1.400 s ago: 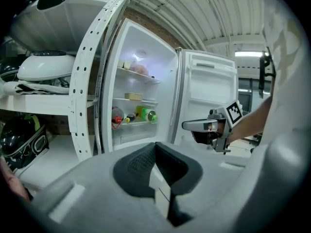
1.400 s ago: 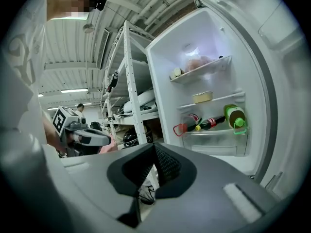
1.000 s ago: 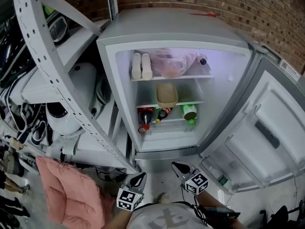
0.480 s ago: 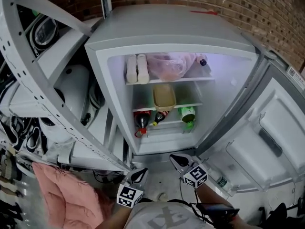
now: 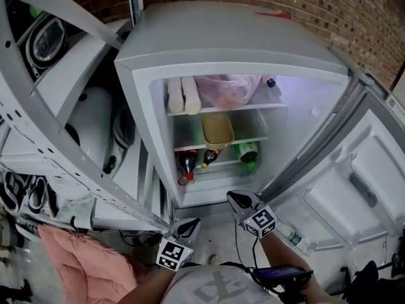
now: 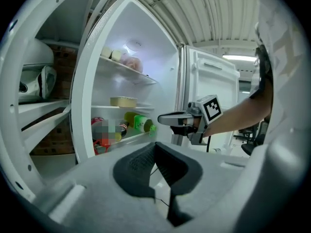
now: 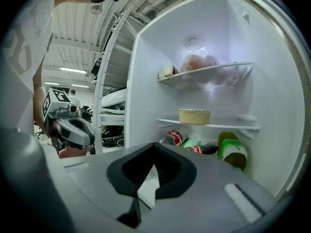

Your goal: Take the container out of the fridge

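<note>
The fridge (image 5: 234, 43) stands open, and a tan lidded container (image 5: 218, 129) sits alone on its middle shelf. The right gripper view shows the container (image 7: 194, 116) ahead and slightly right; in the left gripper view the container (image 6: 123, 101) is ahead to the left. My left gripper (image 5: 190, 223) is shut and empty, low in front of the fridge's bottom left corner. Just below the fridge opening, my right gripper (image 5: 235, 198) is shut and empty too. Both are well short of the container. The right gripper (image 6: 167, 119) also appears in the left gripper view.
The top shelf holds two white bottles (image 5: 183, 95) and a plastic bag (image 5: 229, 88). Soda bottles (image 5: 190, 160) and a green bottle (image 5: 248, 151) lie on the lower shelf. The fridge door (image 5: 354, 182) hangs open at right. A metal rack (image 5: 57, 138) stands at left, with a pink cushion (image 5: 88, 268) on the floor.
The head view has drifted so the fridge sits a little more central. Both grippers have edged forward toward the fridge, the right one more. Both stay shut.
</note>
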`<state>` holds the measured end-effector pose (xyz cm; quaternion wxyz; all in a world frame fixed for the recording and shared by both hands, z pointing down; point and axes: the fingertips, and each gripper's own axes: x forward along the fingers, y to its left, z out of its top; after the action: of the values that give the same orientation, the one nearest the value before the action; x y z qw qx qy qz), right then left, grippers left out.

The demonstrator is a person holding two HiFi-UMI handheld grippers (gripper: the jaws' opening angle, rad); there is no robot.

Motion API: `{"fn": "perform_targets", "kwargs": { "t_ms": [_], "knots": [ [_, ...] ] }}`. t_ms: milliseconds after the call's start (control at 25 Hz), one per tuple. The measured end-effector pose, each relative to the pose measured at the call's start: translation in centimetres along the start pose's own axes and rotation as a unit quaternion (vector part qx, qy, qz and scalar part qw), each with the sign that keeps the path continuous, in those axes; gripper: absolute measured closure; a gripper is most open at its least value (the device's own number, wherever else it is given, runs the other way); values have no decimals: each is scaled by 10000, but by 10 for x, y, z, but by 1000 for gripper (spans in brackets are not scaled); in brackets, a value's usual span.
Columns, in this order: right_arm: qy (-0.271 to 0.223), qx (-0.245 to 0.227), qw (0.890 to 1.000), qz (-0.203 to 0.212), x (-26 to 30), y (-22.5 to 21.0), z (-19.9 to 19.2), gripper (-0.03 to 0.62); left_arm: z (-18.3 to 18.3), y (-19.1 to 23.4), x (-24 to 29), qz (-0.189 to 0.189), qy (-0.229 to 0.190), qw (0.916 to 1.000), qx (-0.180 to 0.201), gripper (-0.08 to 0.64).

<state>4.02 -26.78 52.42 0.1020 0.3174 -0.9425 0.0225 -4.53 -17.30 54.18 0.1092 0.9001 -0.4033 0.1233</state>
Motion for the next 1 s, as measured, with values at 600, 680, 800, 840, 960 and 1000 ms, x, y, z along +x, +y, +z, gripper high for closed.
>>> {"fn": "perform_targets", "kwargs": {
  "t_ms": [600,680,800,840,960,1000],
  "knots": [
    [753,-2736,9560,-749,47,-55,61,589,1,6,11,-292,-18,9995,102,557],
    [830,-3180,9409,-816,57,-59,71,589,2,6,12,-299,-27,9995,117,557],
    [970,-3772,9165,-913,69,-62,81,584,2,6,14,-303,-23,9995,114,557],
    [1031,-3963,9073,-949,72,-63,83,578,1,7,14,-302,-19,9995,111,557],
    [1209,-4447,8813,-1047,83,-65,85,557,1,7,16,-299,-19,9995,104,557],
    [1263,-4574,8736,-1078,86,-66,85,551,2,7,17,-300,-25,9995,100,557]
  ]
}}
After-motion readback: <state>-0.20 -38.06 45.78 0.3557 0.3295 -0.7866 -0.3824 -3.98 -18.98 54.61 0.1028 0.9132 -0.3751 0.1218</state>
